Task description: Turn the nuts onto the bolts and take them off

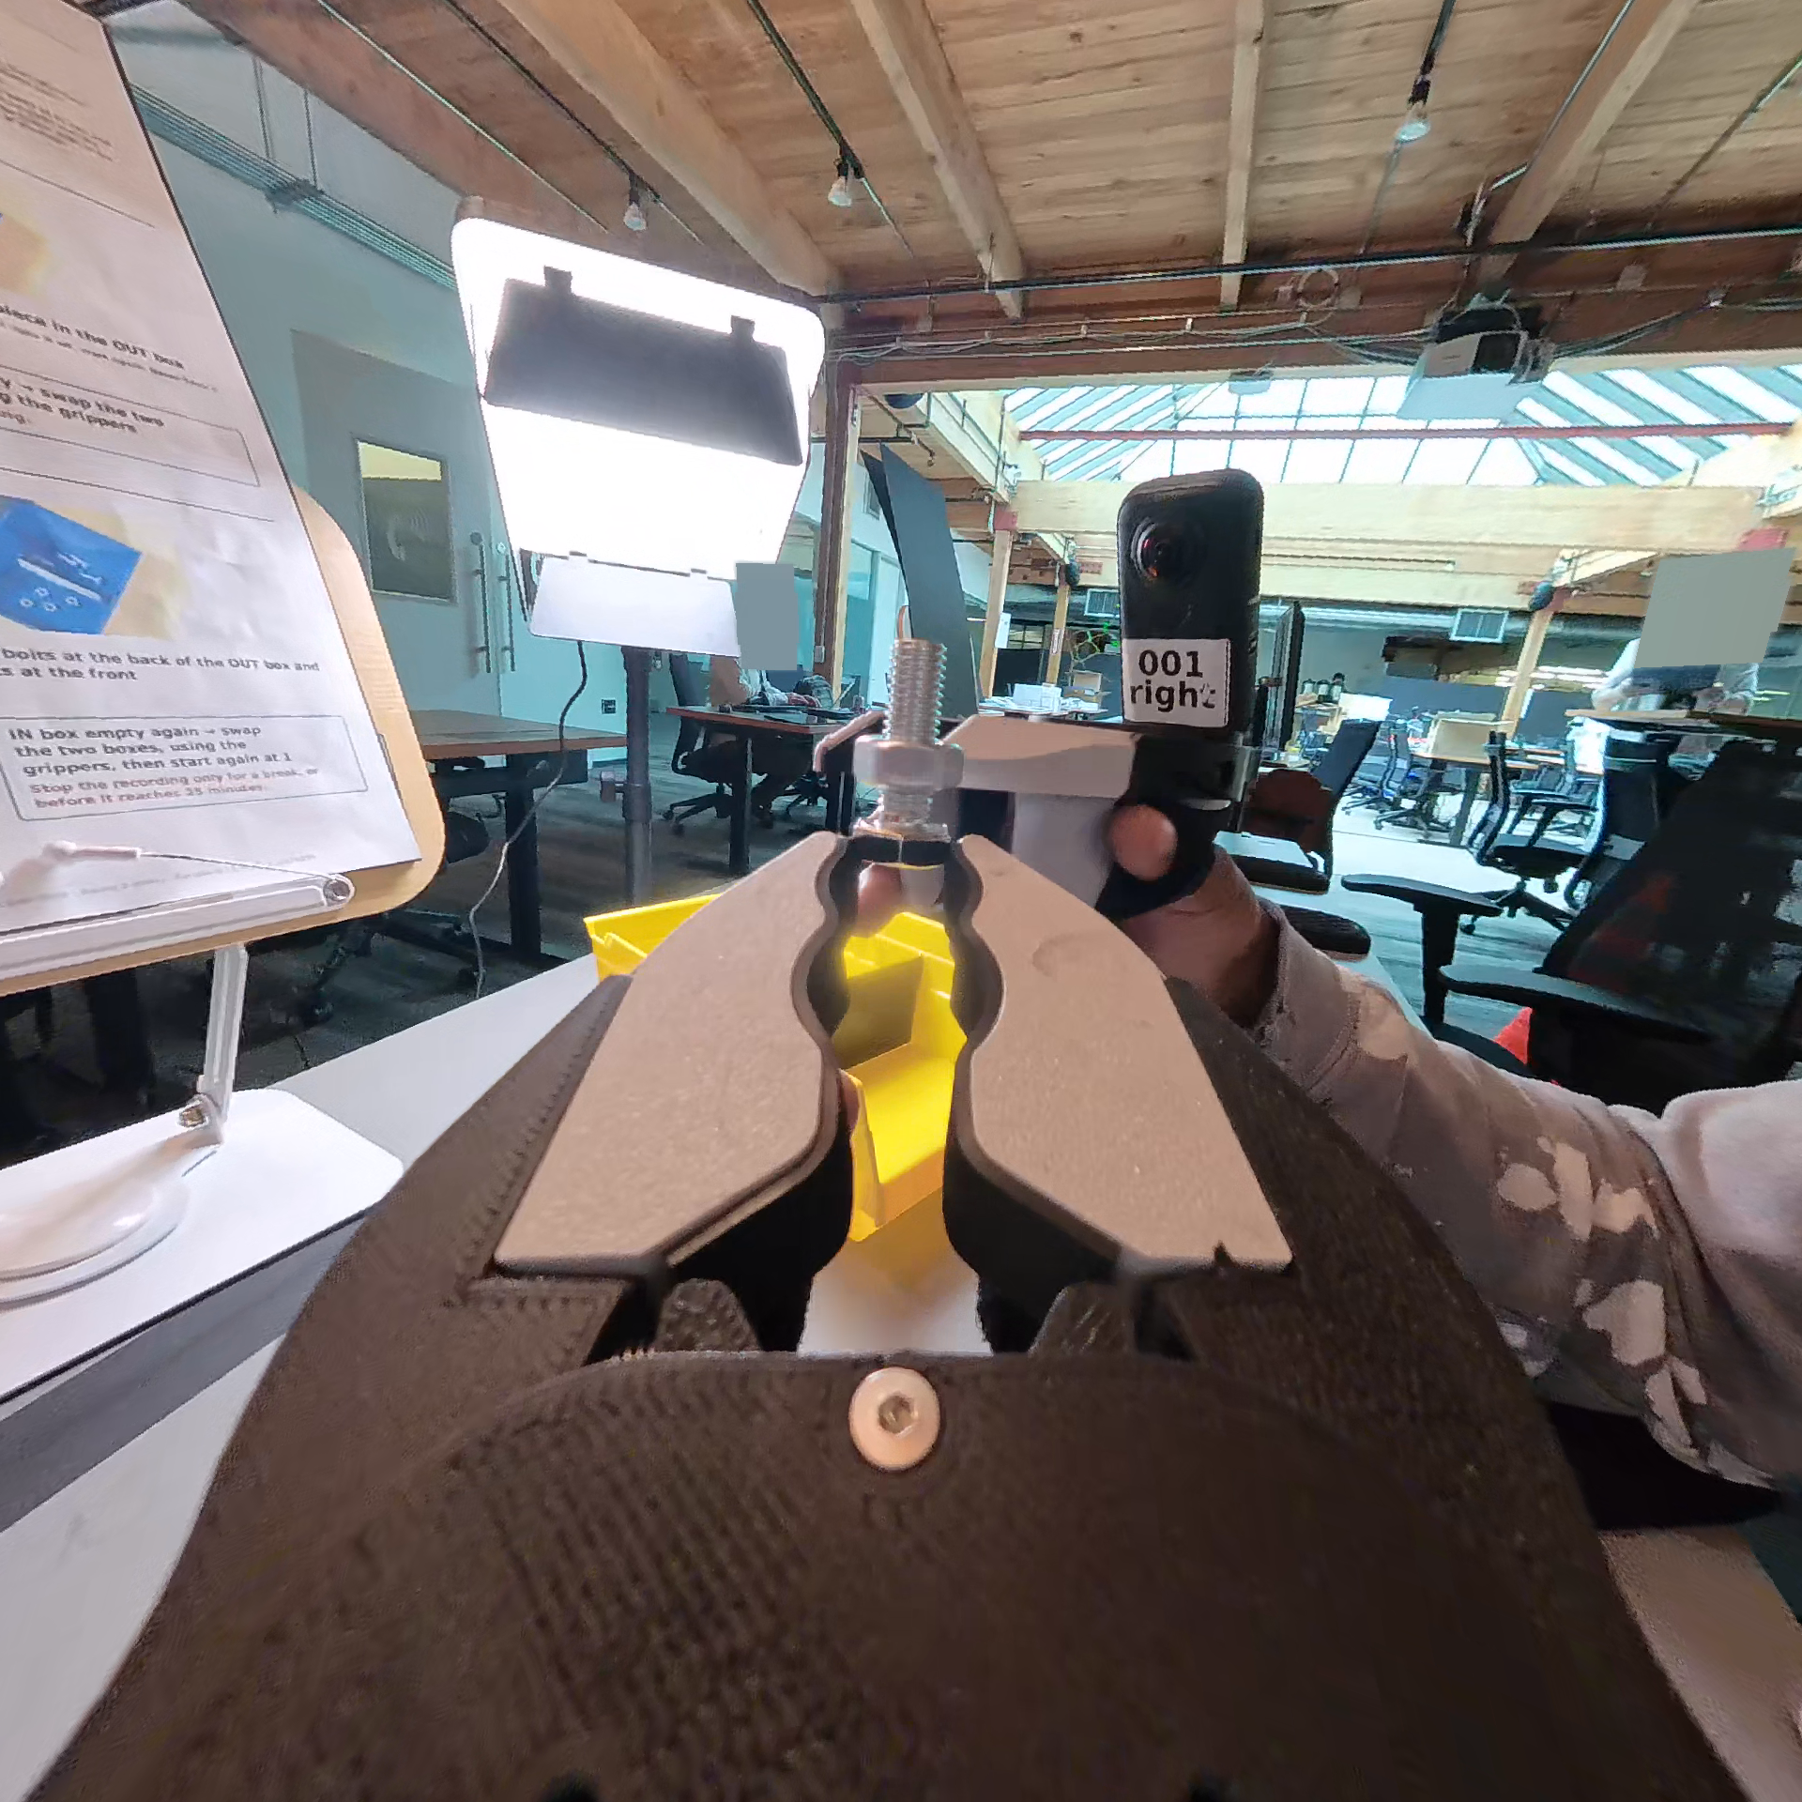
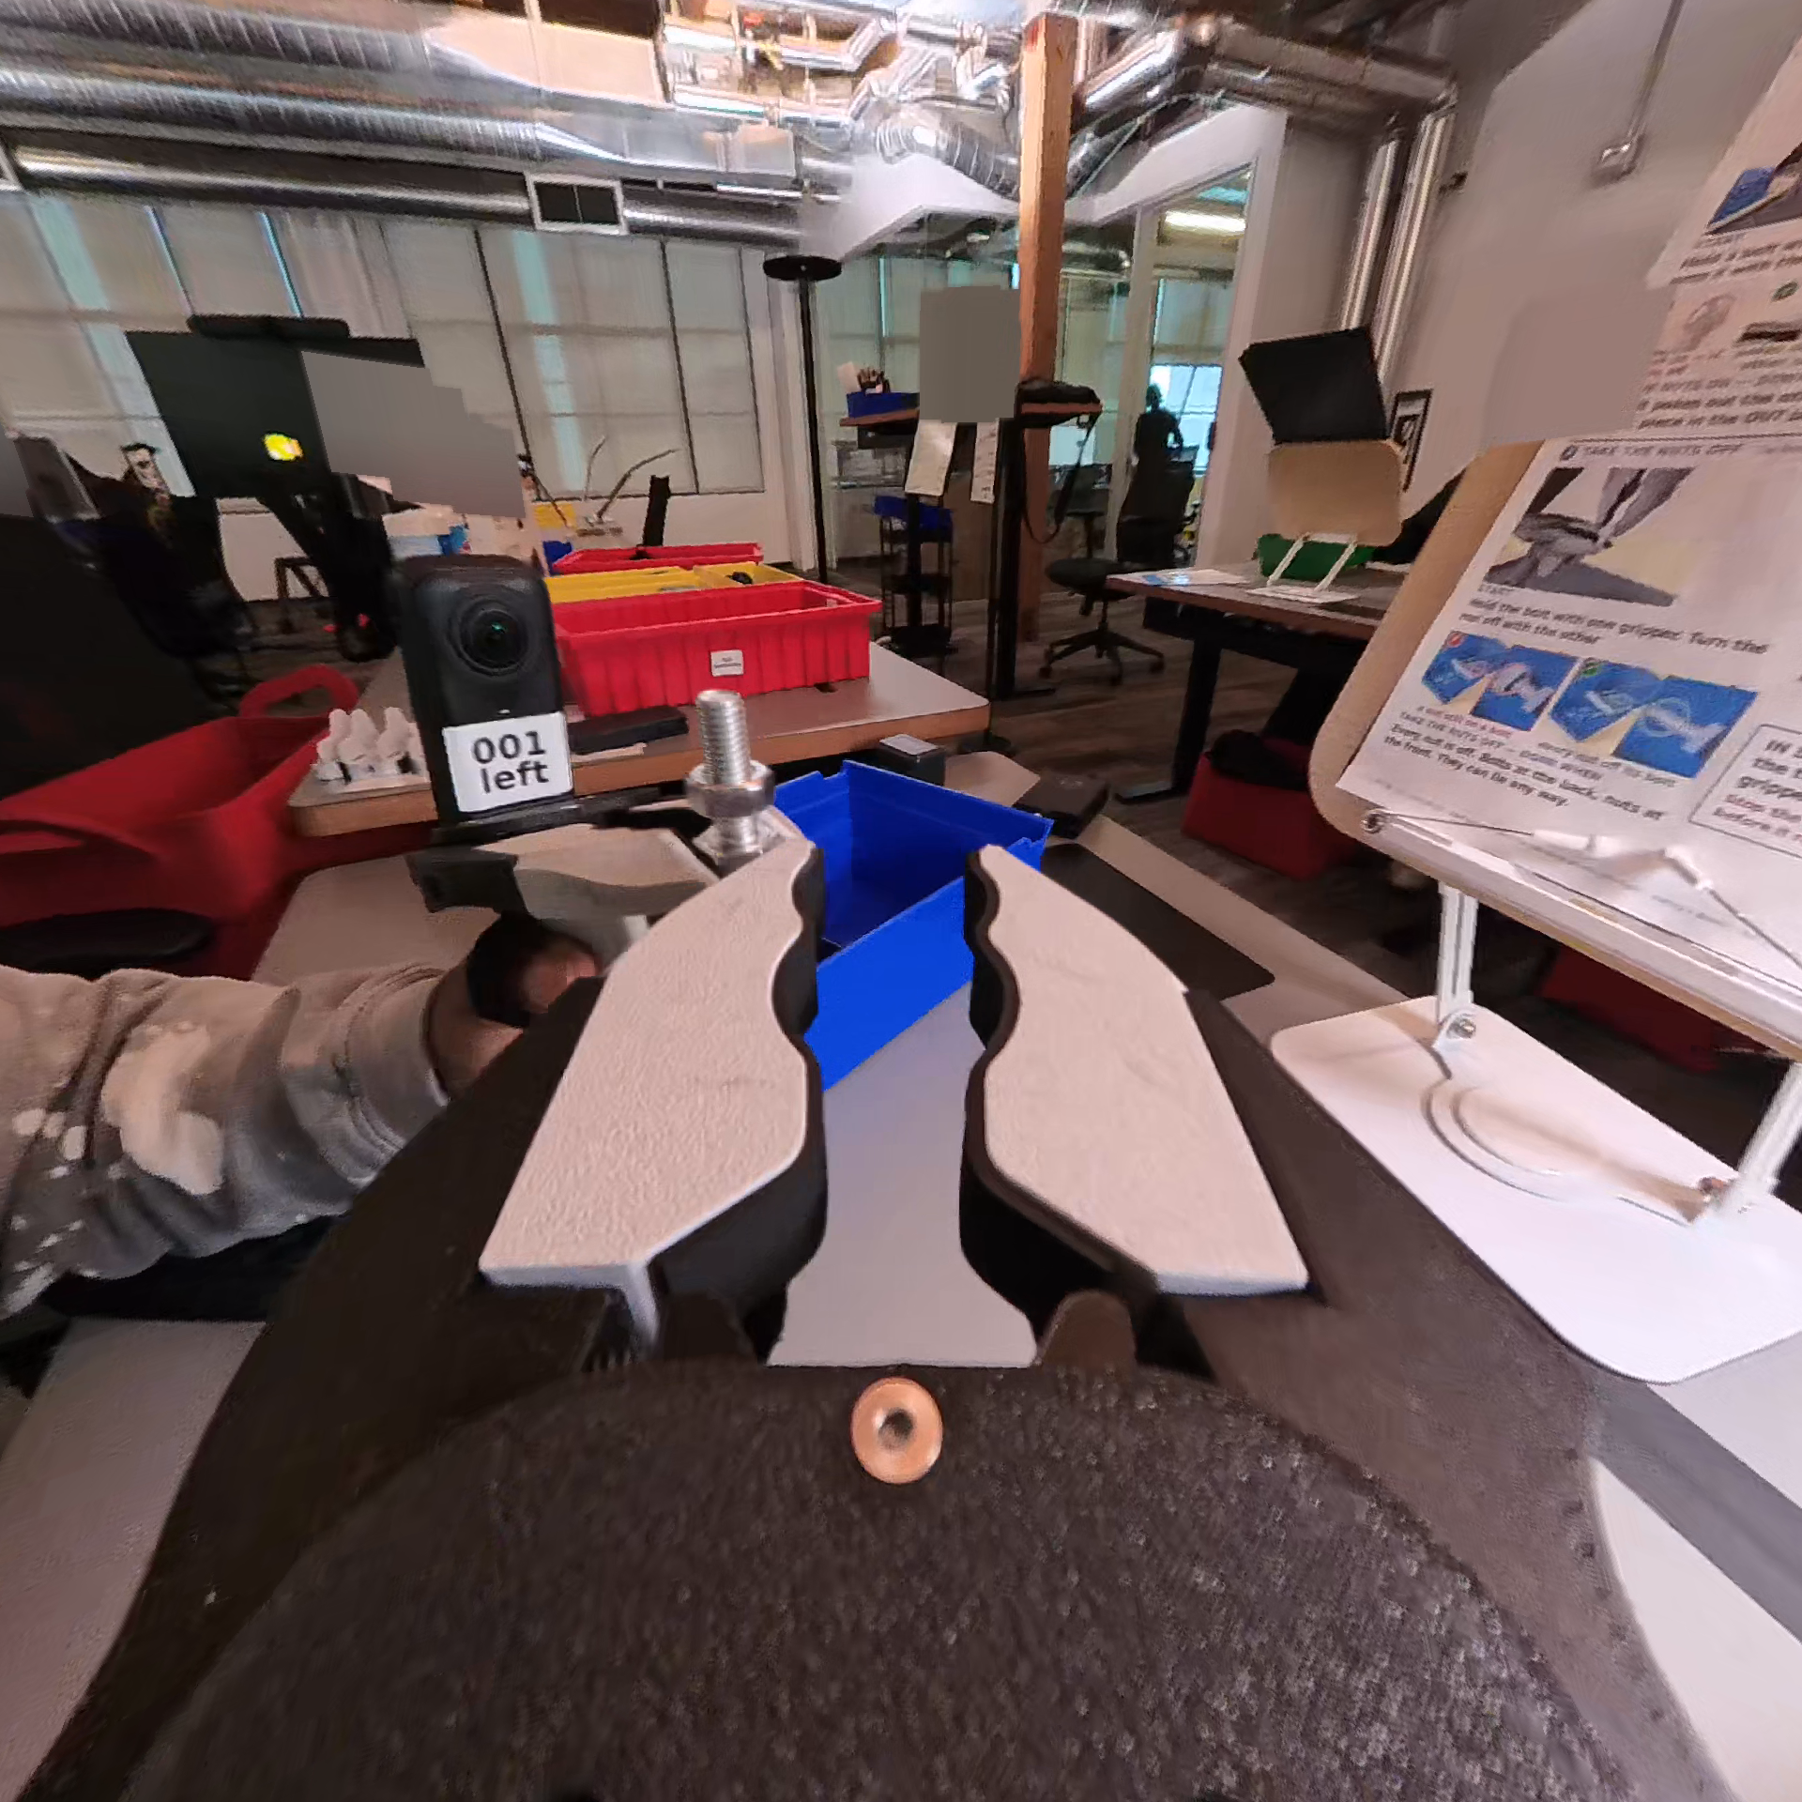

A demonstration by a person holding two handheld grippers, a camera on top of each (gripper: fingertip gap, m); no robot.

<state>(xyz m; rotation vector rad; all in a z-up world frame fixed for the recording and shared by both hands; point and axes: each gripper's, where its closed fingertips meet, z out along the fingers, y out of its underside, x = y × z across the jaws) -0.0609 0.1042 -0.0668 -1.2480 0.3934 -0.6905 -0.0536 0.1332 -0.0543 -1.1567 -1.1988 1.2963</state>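
Note:
My left gripper (image 1: pixel 897 858) is shut on the head of a silver bolt (image 1: pixel 915 683) and holds it upright above the table. A hex nut (image 1: pixel 902 761) sits on the thread a little above the bolt head. My right gripper (image 2: pixel 892 868) is open with nothing between its fingers. Its left fingertip is right next to the bolt (image 2: pixel 724 726) and nut (image 2: pixel 729 785), on their right. In the left wrist view the right gripper (image 1: pixel 975 770) reaches in from the right at nut height. The left gripper (image 2: pixel 702 863) also shows in the right wrist view.
A yellow bin (image 1: pixel 897 1073) stands on the white table below my left gripper. A blue bin (image 2: pixel 907 878) stands ahead of my right gripper. An instruction sheet on a white stand (image 1: pixel 146 585) (image 2: pixel 1609 731) is at the table's side. Desks and chairs lie beyond. Less than 4 cm separates the two grippers' tips.

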